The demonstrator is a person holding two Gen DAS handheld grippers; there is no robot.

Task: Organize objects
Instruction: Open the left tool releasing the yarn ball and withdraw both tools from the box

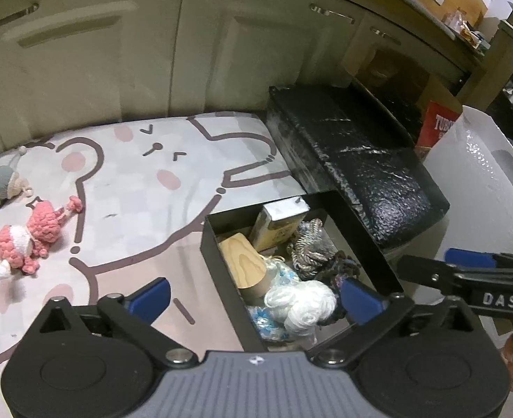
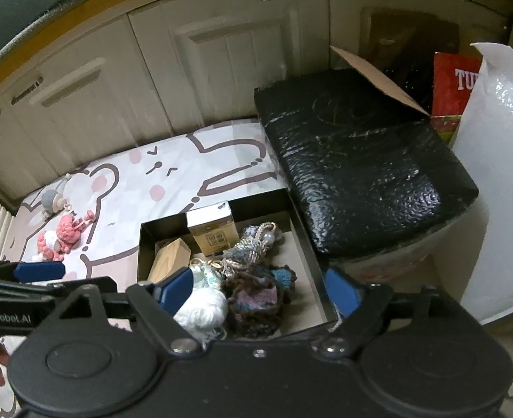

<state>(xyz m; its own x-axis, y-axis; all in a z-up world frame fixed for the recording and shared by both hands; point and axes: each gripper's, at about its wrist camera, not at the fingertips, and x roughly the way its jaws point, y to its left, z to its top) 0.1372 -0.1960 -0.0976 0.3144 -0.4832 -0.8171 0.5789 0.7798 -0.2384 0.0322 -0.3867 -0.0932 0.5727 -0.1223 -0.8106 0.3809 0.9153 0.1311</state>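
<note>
An open black box [image 1: 221, 254] [image 2: 145, 244] sits on a cartoon-print sheet [image 1: 134, 174] [image 2: 173, 181]. It holds a wooden block [image 1: 242, 257] [image 2: 169, 257], a small carton [image 1: 277, 224] [image 2: 213, 230], white yarn [image 1: 301, 301] [image 2: 200, 308] and several knitted pieces [image 2: 256, 296]. A pink crochet doll [image 1: 30, 237] [image 2: 63, 233] and a grey crochet doll [image 1: 4, 183] [image 2: 53, 200] lie on the sheet at the left. My left gripper [image 1: 256, 296] is open and empty above the box's near end. My right gripper [image 2: 260, 289] is open and empty over the box.
A black textured case [image 1: 354, 160] [image 2: 361, 160] lies to the right of the box. A white bubble-wrap roll [image 1: 482, 191] [image 2: 500, 174] and a red carton [image 1: 437, 129] [image 2: 455, 83] stand at the right. Cupboard doors [image 1: 117, 52] [image 2: 221, 62] close the back.
</note>
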